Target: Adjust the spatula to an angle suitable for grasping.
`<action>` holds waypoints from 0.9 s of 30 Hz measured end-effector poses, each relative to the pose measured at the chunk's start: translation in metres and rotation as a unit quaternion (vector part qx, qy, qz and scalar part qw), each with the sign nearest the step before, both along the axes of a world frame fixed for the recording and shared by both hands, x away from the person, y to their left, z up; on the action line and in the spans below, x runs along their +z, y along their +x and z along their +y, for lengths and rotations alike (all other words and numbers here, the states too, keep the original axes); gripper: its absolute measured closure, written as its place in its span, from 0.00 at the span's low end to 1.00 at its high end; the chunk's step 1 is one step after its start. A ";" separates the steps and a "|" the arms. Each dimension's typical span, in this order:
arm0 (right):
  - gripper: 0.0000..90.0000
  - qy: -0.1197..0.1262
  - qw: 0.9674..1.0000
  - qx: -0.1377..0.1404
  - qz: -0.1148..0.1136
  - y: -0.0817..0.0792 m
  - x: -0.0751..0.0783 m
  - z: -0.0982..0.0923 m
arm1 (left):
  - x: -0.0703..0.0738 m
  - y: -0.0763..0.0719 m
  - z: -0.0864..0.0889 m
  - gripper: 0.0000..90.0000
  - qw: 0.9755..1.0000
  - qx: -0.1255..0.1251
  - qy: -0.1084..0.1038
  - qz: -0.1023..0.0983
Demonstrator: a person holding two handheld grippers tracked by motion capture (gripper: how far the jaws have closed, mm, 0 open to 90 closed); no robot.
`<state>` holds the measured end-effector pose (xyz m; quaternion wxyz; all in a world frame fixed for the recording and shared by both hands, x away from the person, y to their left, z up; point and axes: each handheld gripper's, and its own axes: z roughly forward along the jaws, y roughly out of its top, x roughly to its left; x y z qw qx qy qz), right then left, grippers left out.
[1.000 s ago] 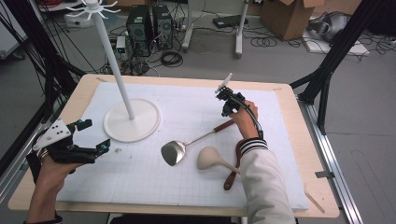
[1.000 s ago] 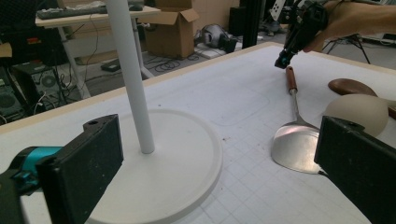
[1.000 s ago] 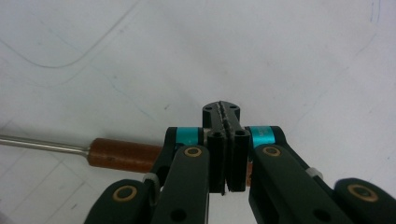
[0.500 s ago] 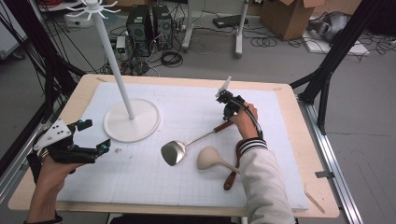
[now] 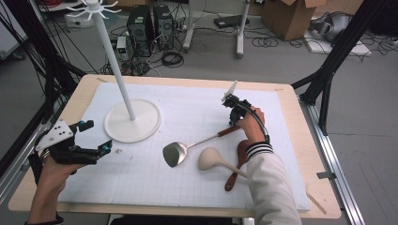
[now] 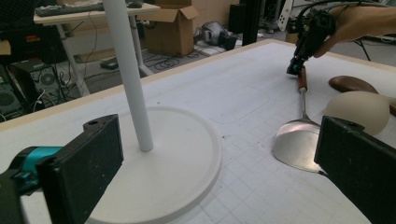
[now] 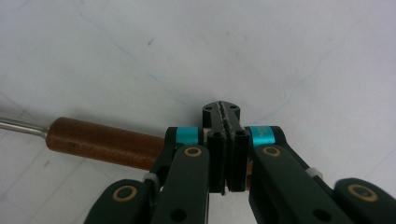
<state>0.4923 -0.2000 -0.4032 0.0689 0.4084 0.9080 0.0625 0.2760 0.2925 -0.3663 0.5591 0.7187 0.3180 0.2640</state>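
A metal spoon (image 5: 174,153) with a brown wooden handle (image 5: 228,131) lies in the middle of the white mat. My right gripper (image 5: 233,121) points down at the far end of that handle, jaws shut pad to pad. In the right gripper view the handle (image 7: 105,142) runs under the left finger, and nothing shows between the pads of the gripper (image 7: 222,112). My left gripper (image 5: 97,135) hovers open near the table's left edge, empty, facing the white stand's base (image 6: 187,154). The left gripper view shows the right gripper (image 6: 295,70) touching the handle (image 6: 302,81).
A white hook stand rises on a pole (image 5: 115,61) from a round base (image 5: 133,121) at the left. A beige ladle (image 5: 210,158) and a dark wooden spoon (image 5: 237,161) lie by the right forearm. Cables, boxes and black frame legs surround the table.
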 end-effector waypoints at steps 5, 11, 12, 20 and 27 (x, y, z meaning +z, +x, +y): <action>0.99 0.000 1.000 0.004 -0.004 -0.005 0.005 -0.006 | 0.000 0.000 -0.001 0.02 1.000 -0.001 0.000 0.000; 0.99 -0.002 1.000 -0.002 0.000 -0.008 0.005 -0.009 | 0.002 -0.002 -0.001 0.02 1.000 -0.001 0.000 -0.003; 0.99 -0.003 1.000 -0.004 0.003 -0.008 0.005 -0.010 | 0.002 -0.002 0.000 0.02 1.000 -0.001 0.000 -0.004; 0.99 -0.009 1.000 -0.003 0.009 -0.012 0.007 -0.012 | 0.003 -0.002 -0.002 0.02 1.000 -0.003 0.001 -0.005; 0.99 -0.003 1.000 0.006 0.005 -0.019 0.001 -0.018 | 0.003 -0.002 -0.003 0.02 1.000 -0.004 0.002 -0.005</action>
